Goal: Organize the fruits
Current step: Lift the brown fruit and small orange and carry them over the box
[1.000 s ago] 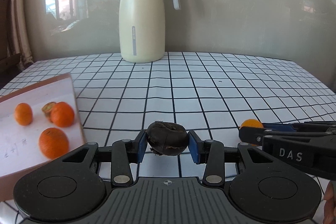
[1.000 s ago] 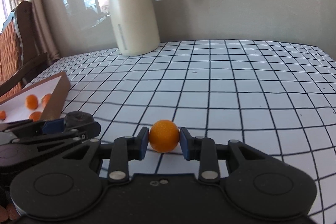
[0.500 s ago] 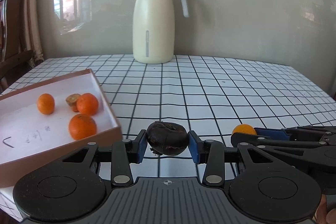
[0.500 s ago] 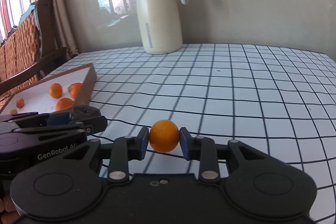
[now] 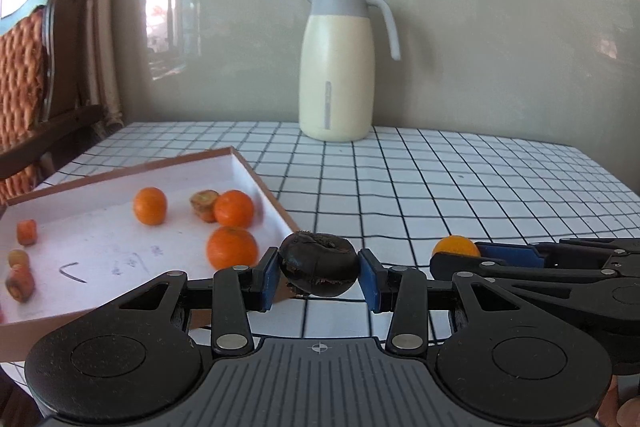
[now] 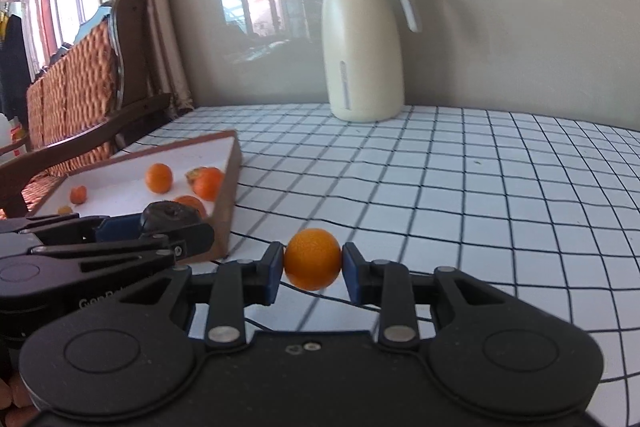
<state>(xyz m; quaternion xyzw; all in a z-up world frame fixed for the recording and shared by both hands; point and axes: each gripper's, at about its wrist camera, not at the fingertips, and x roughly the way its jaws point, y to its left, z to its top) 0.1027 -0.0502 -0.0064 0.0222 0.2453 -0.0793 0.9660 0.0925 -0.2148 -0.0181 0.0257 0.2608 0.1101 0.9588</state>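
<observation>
With the left gripper clamped on a dark wrinkled fruit and the right gripper clamped on a small orange, the fruit tray lies forward-left of both, nearer the left gripper.

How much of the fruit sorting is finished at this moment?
Done: three oranges already lie in the tray. In hand: the left gripper holds a dark fruit; the right gripper holds a small orange. Left: both must still go in; the table shows no other loose fruit.
</observation>
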